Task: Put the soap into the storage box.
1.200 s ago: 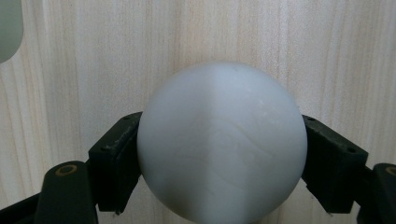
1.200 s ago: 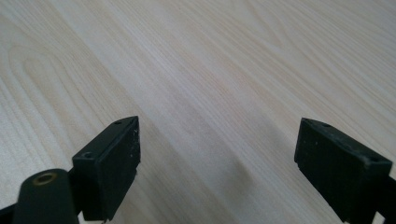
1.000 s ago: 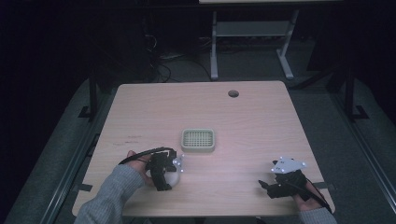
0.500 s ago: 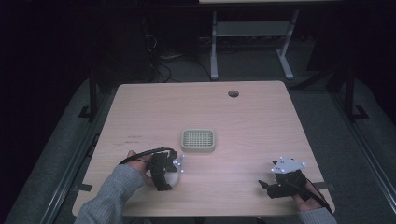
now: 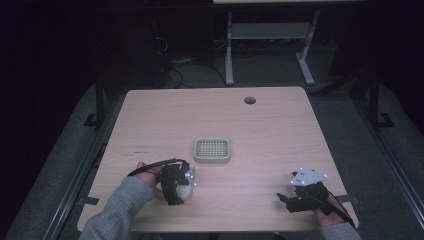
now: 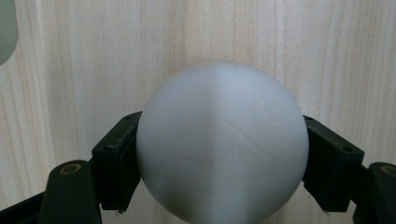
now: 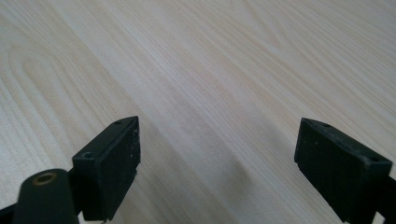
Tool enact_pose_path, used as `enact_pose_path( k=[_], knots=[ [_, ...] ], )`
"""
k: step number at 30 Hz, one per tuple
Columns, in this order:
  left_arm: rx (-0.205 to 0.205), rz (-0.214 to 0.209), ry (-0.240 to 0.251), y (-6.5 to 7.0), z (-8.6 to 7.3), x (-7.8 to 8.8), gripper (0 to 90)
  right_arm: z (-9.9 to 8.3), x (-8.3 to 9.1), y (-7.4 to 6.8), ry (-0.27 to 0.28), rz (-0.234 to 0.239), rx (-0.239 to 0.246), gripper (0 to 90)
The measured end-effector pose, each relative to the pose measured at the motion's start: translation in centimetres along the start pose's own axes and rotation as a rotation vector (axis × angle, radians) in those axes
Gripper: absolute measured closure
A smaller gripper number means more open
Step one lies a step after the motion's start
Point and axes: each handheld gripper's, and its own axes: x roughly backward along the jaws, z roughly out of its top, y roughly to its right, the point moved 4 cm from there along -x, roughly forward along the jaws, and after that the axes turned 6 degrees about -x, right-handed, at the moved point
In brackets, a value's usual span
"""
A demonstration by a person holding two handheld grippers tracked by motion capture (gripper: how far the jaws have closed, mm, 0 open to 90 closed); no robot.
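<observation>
1. Ball first: smooth white round ball [image 6: 222,142] sits low over the light wooden table [image 5: 280,130] near its front-left part, pinched between both jaws of the left gripper [image 5: 181,184], pads touching either side.
2. Pale green grid-topped square tray [image 5: 212,150] lies just ahead and slightly right of that gripper, so the left hand is clearly nearer.
3. Right gripper [image 7: 217,163] hangs wide apart over bare wood, holding nothing.

Grey knit sleeves meet black claws, the left claw [image 5: 176,184] trailing a black cable, the right claw [image 5: 292,200] topped by a grey three-cornered plate.
</observation>
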Motion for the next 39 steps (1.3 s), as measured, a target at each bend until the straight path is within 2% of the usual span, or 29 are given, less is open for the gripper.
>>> enact_pose_path(
  k=[8,39],
  knots=[
    [0.009,0.001,0.006,0.1,0.0,0.2,23.8,0.0,0.0,0.0,0.0,0.0,0.0,13.9],
    [-0.009,-0.004,-0.003,-0.2,0.7,1.1,23.9,-0.1,0.1,0.2,0.007,-0.002,-0.007,14.0]
  ],
)
